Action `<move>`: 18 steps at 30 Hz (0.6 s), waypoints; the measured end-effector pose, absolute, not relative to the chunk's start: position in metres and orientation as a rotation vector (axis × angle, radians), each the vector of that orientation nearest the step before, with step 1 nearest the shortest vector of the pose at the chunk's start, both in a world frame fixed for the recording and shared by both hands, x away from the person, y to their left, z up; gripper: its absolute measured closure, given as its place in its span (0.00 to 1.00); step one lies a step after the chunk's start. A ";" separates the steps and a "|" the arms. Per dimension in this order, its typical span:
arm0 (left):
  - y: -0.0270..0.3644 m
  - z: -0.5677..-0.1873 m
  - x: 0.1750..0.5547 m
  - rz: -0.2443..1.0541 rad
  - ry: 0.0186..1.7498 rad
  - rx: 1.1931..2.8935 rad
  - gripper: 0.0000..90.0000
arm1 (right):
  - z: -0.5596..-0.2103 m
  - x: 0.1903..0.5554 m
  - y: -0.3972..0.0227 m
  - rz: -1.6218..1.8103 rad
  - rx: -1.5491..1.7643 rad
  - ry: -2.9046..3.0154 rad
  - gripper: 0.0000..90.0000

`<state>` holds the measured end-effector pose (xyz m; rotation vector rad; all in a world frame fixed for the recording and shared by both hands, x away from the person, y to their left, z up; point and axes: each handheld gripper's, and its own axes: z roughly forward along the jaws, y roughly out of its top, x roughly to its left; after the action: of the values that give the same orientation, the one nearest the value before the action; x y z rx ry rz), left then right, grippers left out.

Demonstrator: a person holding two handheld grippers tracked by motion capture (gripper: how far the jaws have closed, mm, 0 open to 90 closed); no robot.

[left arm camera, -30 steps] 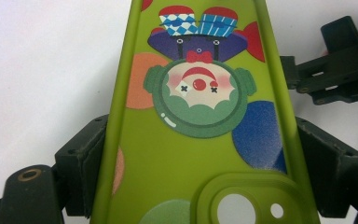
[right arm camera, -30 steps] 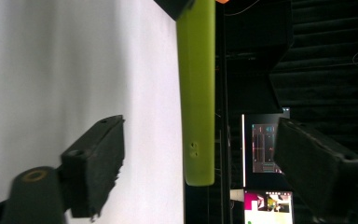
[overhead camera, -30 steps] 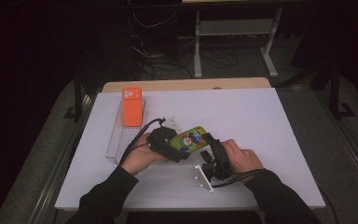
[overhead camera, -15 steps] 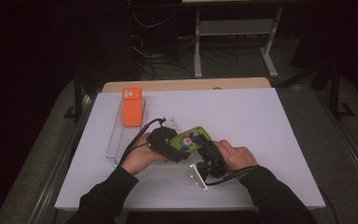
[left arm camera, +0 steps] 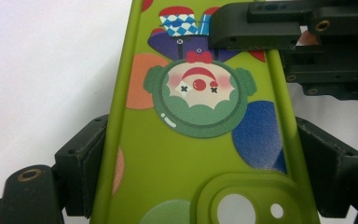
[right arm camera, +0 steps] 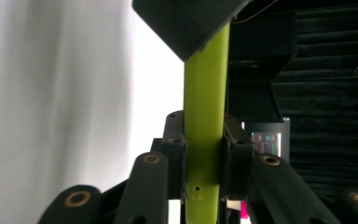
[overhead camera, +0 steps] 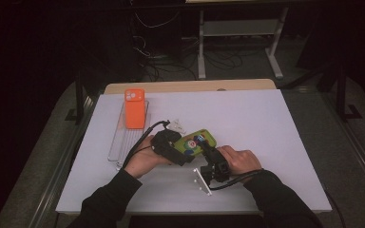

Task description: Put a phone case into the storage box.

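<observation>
**Two grippers clamped on one green phone case**

Much of the green phone case [overhead camera: 196, 143] is covered in the high view: the left gripper [overhead camera: 183, 153] and right gripper [overhead camera: 208, 151] overlap its near end, so only the far part of its printed back shows there, above the white table [overhead camera: 266, 123]. In the left gripper view the case [left arm camera: 200, 140] is cut off at the bottom edge, through its raised camera cut-out. In the right gripper view it is seen edge-on [right arm camera: 205, 116], and its top is hidden behind the dark body of the left gripper [right arm camera: 191, 23].

The case is lime green with a cartoon clown, coloured dots and a checked hat, seen upside down from the left gripper.

The left gripper's jaws press on the case's two long sides. The right gripper's jaws have just been closing and now pinch the thin edge of the case between them.

Farther back on the left an orange phone case [overhead camera: 134, 108] lies on a clear tray [overhead camera: 119, 142], well apart from the grippers.
</observation>
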<state>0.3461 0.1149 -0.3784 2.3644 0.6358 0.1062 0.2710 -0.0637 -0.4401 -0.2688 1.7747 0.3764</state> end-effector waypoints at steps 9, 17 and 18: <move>0.116 -0.378 0.346 0.095 0.632 2.343 0.16 | -0.440 0.270 -0.063 0.356 -0.275 1.753 0.84; 0.118 -0.379 0.344 0.082 0.633 2.303 0.05 | -0.439 0.270 -0.064 0.368 -0.250 1.751 0.84; 0.119 -0.378 0.344 0.087 0.630 2.297 0.02 | -0.438 0.270 -0.065 0.363 -0.257 1.752 0.84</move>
<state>0.3440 0.1189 -0.3779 2.2975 0.6299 0.0870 0.2703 -0.0647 -0.4384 -0.2575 1.7519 0.3630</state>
